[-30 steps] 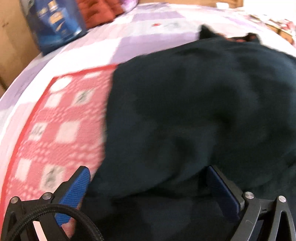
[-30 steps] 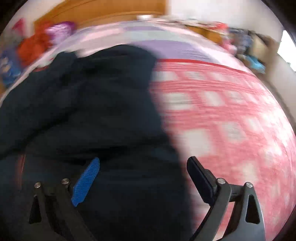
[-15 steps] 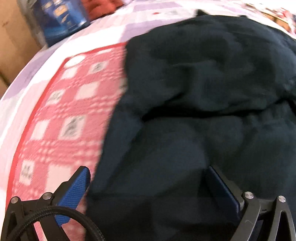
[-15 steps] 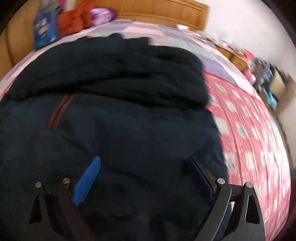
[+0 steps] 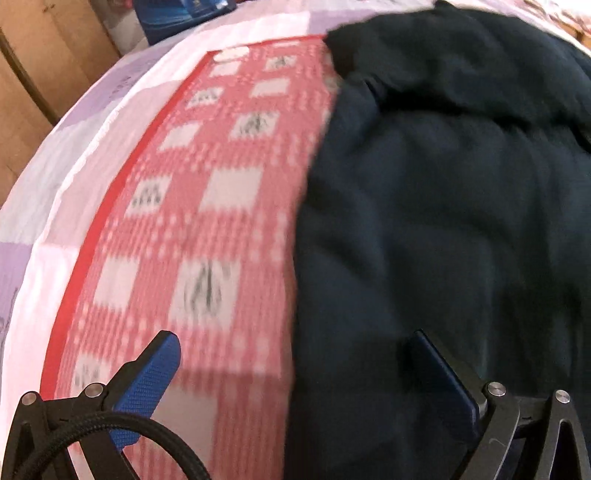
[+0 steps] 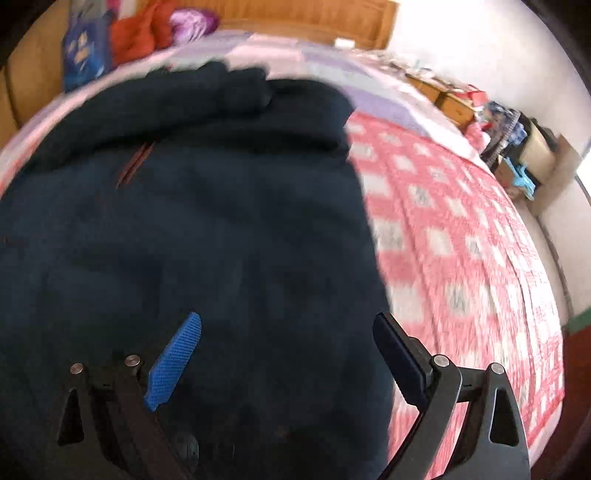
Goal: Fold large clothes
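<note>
A large dark navy garment (image 5: pixel 443 221) lies on a red-and-white checked blanket (image 5: pixel 192 206) on the bed. Its far part is folded over itself in a thick band (image 6: pixel 207 99). A short reddish stripe (image 6: pixel 133 166) shows on the cloth. My left gripper (image 5: pixel 295 354) is open and empty, above the garment's left edge, one finger over the blanket, the other over the cloth. My right gripper (image 6: pixel 286 332) is open and empty above the garment's near right part (image 6: pixel 221 240), close to its right edge.
A lilac and white sheet (image 5: pixel 74 122) lies under the blanket. A blue bag (image 6: pixel 83 55), an orange bundle (image 6: pixel 140 33) and a purple one (image 6: pixel 195 18) sit by the wooden headboard (image 6: pixel 314 18). Cluttered furniture (image 6: pixel 509 125) stands to the right of the bed.
Both grippers have pulled back toward the near side of the garment and stayed open. The folded band now lies farther from them, and more checked blanket shows at each side.
</note>
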{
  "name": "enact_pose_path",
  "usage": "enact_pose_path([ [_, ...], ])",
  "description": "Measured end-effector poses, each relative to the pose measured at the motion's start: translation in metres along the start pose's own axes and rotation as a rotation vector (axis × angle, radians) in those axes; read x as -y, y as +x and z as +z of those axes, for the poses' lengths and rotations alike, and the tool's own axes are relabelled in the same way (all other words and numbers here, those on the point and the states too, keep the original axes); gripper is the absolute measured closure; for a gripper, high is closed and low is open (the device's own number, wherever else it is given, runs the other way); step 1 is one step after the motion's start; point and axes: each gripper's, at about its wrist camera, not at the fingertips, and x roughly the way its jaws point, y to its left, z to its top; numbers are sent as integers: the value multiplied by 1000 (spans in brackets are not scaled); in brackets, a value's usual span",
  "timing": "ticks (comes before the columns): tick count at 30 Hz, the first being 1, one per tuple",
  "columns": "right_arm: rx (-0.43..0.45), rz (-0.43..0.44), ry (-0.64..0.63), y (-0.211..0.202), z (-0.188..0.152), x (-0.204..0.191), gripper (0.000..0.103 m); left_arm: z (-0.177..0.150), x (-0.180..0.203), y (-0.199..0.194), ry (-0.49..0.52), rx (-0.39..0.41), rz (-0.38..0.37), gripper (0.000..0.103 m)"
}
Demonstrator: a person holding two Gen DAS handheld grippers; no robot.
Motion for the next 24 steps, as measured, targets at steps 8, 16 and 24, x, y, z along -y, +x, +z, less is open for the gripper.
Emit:
enact_pose_path([
  [8, -51, -93, 139, -15, -53, 55, 7, -45, -21, -23, -53, -20, 14, 0],
  [16, -10, 15, 82, -38, -69, 32, 7, -68, 2, -58, -34, -16, 36, 0],
  [24, -49, 81, 12, -40, -104, 14, 7, -102, 17, -82, -71, -34, 31, 0],
])
